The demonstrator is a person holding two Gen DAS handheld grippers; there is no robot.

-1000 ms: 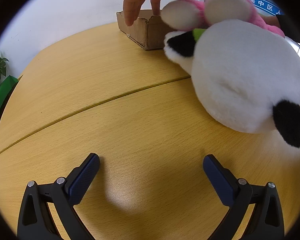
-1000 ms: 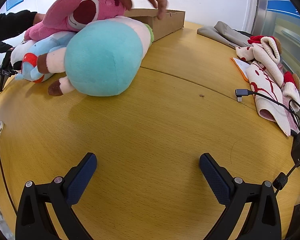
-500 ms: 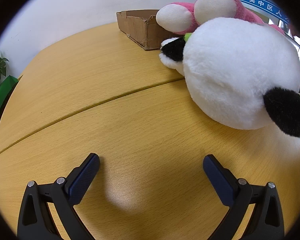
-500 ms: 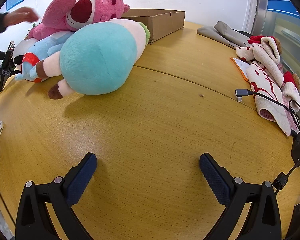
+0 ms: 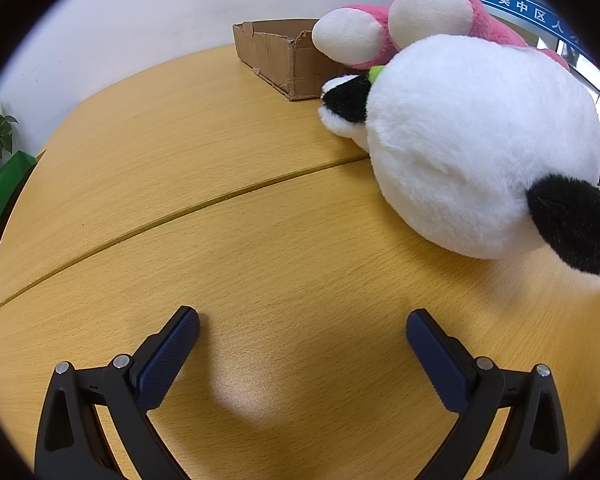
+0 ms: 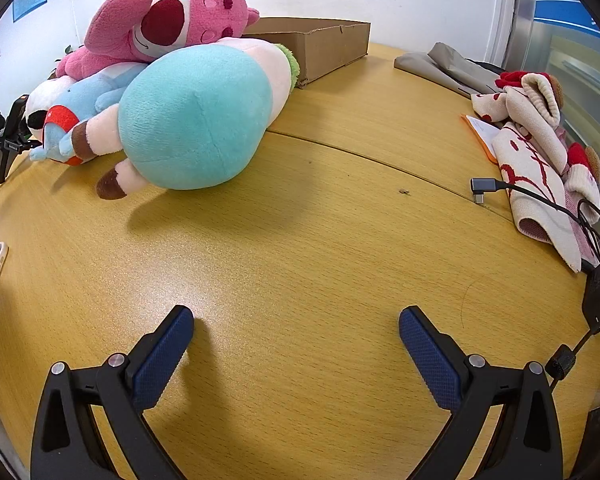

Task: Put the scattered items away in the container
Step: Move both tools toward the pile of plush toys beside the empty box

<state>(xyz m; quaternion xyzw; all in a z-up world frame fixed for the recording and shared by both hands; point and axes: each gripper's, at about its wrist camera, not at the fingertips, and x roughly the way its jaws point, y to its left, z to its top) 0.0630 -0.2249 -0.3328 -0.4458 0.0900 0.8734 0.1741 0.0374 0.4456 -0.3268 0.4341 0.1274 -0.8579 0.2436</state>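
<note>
Both tongs spread wide and empty over the wooden surface [image 6: 300, 240].

The left tongs [image 5: 302, 328] face a white-and-black panda plush [image 5: 480, 140] lying near the cardboard box [image 5: 284, 60]. The right tongs [image 6: 296, 324] face a teal plush [image 6: 196, 116] with a pink plush [image 6: 172, 28] piled on top, just beside the box [image 6: 324, 44]; cloth items [image 6: 540, 152] and a cable [image 6: 540, 196] lie to the right.

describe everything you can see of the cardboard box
The box is a shallow, open-topped brown cardboard tray with creased, slightly torn walls. It sits flat at the far side of the table, near the white wall. The pink plush and the teal plush lie against its near end. Its inside is out of view.
</note>
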